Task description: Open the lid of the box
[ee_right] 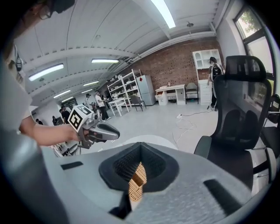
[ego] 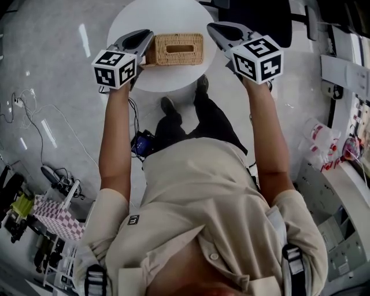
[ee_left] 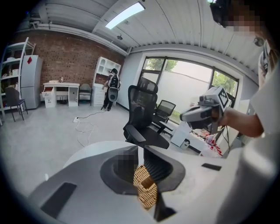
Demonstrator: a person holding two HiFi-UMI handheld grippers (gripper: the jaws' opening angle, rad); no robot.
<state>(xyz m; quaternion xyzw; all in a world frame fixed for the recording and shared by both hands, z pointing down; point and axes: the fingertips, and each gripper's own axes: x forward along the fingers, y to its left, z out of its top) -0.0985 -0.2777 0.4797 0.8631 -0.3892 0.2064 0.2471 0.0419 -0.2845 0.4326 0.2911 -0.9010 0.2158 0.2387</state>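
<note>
Wicker box (ego: 175,49): sat on round table (ego: 124,23), long axis running gripper to gripper. Left gripper (ego: 149,36), jaws closed, empty, just beside box's left end. Right gripper (ego: 211,28), jaws likewise closed and empty, just beside its right end; neither clearly nearer.

The box (ego: 174,49) sits on the table (ego: 167,17) between left tool (ego: 147,37) and right tool (ego: 215,29).

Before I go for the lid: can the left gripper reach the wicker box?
Probably yes: nothing stands between the left gripper and the wicker box on the table, though its jaws are shut.
</note>
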